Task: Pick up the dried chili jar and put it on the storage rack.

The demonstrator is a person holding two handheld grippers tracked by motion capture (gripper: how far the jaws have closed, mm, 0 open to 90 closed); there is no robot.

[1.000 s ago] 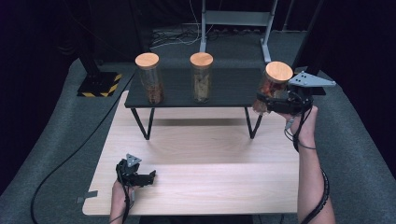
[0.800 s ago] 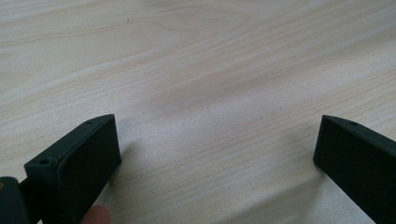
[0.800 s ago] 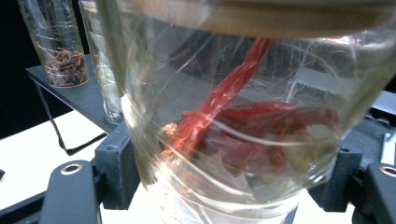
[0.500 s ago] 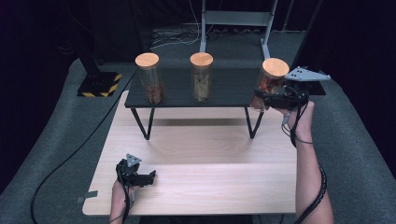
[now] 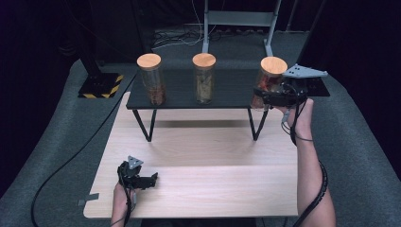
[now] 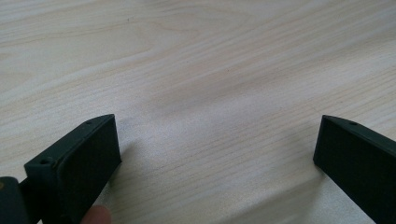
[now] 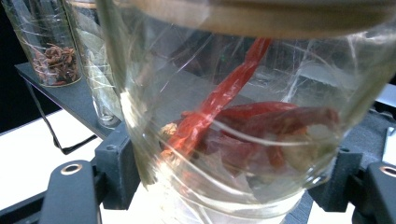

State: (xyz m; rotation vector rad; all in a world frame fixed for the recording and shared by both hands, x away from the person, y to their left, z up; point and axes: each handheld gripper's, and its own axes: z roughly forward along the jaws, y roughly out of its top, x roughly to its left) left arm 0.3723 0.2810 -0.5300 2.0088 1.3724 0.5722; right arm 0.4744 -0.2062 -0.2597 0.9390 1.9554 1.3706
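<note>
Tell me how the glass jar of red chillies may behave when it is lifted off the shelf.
The jar of red chillies is tall and narrow, so it may tip if tilted. Its smooth glass could slip between the jaws of the right hand-held gripper. Being only partly filled with dried chillies, it is probably light.

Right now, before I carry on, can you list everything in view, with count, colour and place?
Clear glass jar of red dried chillies with round wooden lid: one, at the right end of the shelf, tilted, clamped between the right gripper's fingers.
Clear glass jars with round wooden lids: two, upright on the shelf; one with dark brown spices at the left, one with pale contents in the middle.
Low black shelf on thin metal legs: one, at the table's far edge.
Light wooden table: one.
Black cable: one, across the grey floor at left.
Left gripper: black, fingers apart above bare table, near edge.
Right gripper: black, shut on the chilli jar.
</note>
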